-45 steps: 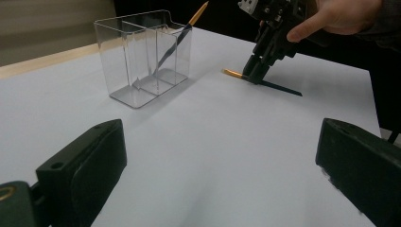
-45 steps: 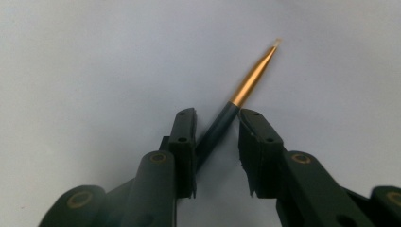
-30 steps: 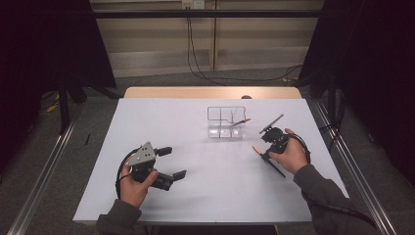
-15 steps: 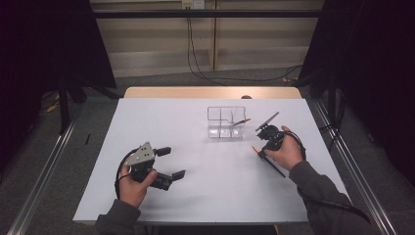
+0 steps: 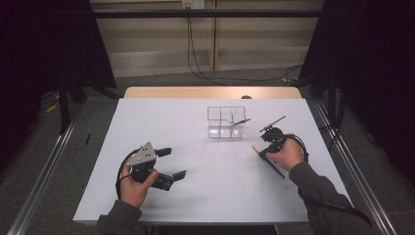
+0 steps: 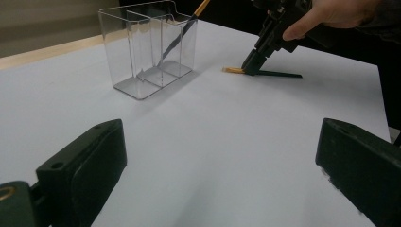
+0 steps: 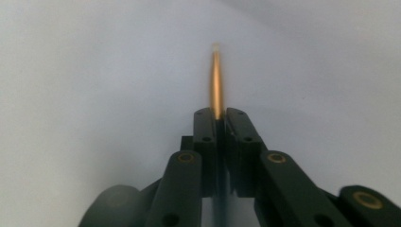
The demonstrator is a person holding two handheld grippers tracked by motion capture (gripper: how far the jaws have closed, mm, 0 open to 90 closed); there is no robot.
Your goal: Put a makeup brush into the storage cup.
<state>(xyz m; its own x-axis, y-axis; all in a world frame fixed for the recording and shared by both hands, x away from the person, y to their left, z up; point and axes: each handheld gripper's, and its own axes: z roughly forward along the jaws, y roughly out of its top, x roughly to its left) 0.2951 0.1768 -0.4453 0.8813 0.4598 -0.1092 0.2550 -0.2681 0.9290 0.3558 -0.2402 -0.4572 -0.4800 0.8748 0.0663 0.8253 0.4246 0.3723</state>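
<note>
A thin dark stick with a gold end [image 5: 268, 162] lies on the white table [image 5: 205, 196] at the right. My right gripper [image 5: 261, 152] points down at its gold end and is shut on it. In the right gripper view the gold tip [image 7: 216, 80] sticks out beyond the closed right gripper [image 7: 220, 116]. The left gripper view shows that stick [image 6: 274, 74] flat on the table under the right gripper [image 6: 250, 68]. A clear divided box [image 5: 226, 122] stands mid-table with a similar stick [image 5: 240, 121] leaning in it. My left gripper [image 5: 173, 163] rests open at the front left, holding nothing.
The clear box [image 6: 146, 47] has several compartments, and its stick [image 6: 182, 33] leans in the right one. The table's wooden far edge [image 5: 210, 92] lies behind the box. Metal rails [image 5: 49, 161] run along both sides of the table.
The right hand has shifted slightly over the lying stick. The left gripper has stayed where it was.
</note>
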